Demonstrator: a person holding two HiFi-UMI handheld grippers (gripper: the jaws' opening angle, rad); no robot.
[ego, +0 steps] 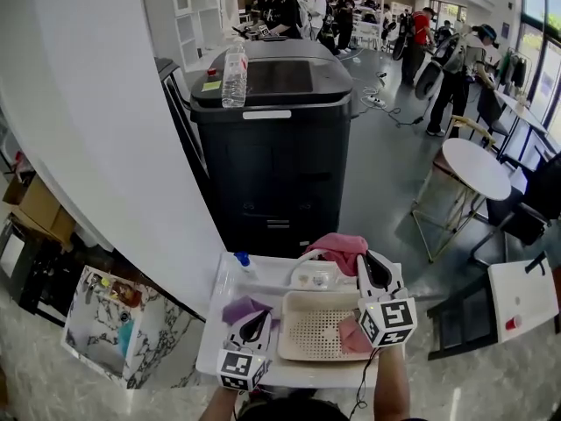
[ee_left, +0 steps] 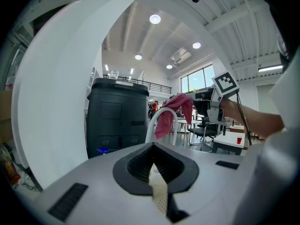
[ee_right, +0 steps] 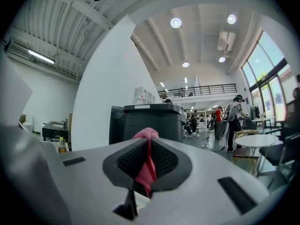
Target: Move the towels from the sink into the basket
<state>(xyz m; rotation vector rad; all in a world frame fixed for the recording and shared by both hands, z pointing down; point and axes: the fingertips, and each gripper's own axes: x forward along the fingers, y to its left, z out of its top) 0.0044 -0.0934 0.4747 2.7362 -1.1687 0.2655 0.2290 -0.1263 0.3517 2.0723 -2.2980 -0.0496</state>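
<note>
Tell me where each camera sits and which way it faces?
Head view: on the person's head, looking steeply down at sink and basket; left gripper, right gripper and forearms show.
Left gripper view: on the left gripper, looking along its jaws at the black printer; the right forearm shows.
Right gripper view: on the right gripper, looking along jaws shut on the pink towel.
Shared: all three see the black printer.

Pretty bright overall. Daylight comes in from the tall windows [ee_right: 269, 78] at far right, plus round ceiling lights [ee_right: 176, 22] overhead. Shadows are soft, with a bit of sheen on the floor [ego: 386, 174]. Both gripper views have heavy fisheye bending and dark corners, and the near foreground looks soft.
</note>
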